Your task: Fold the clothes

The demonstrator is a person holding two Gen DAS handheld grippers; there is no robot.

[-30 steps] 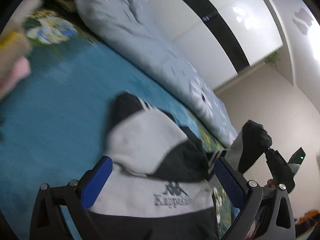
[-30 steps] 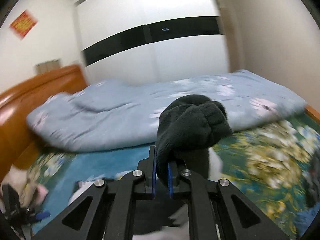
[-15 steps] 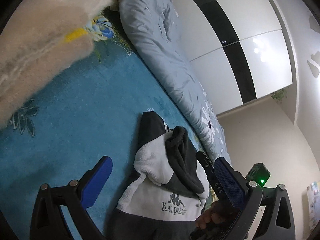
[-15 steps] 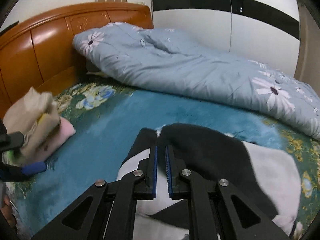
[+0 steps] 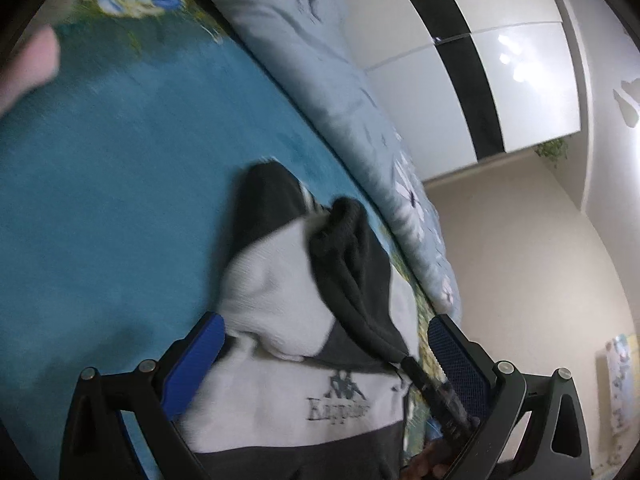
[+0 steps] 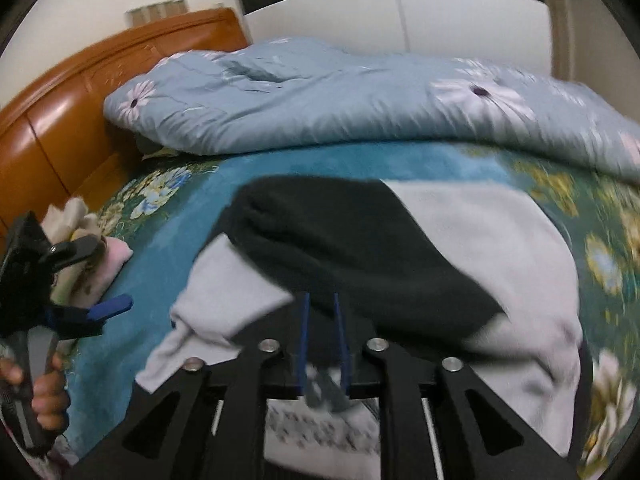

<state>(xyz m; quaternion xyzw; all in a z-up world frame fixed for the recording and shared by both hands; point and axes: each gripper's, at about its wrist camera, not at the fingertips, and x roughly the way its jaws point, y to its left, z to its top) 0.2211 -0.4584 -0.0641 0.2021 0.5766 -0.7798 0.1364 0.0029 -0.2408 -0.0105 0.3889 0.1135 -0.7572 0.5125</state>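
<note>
A white and black Kappa sweatshirt (image 5: 288,368) lies on the teal bed cover (image 5: 100,200), with a black sleeve (image 5: 344,264) folded across its white chest. My left gripper (image 5: 324,356) is open and empty, its blue pads either side of the sweatshirt. In the right wrist view the sweatshirt (image 6: 472,248) lies just ahead, the black sleeve (image 6: 352,248) across it. My right gripper (image 6: 321,312) has its blue pads a narrow gap apart over the sleeve's near edge, with nothing clearly between them. The left gripper (image 6: 96,312) shows at far left.
A rolled pale blue floral duvet (image 6: 340,96) lies along the far side of the bed. An orange wooden headboard (image 6: 60,120) stands at left. A stack of folded cream and pink clothes (image 6: 92,256) sits near the left gripper. White and black wardrobe doors (image 5: 500,80) stand behind.
My right gripper brought the black sleeve down from the air and laid it across the sweatshirt, then its pads parted slightly. My left gripper moved closer over the sweatshirt.
</note>
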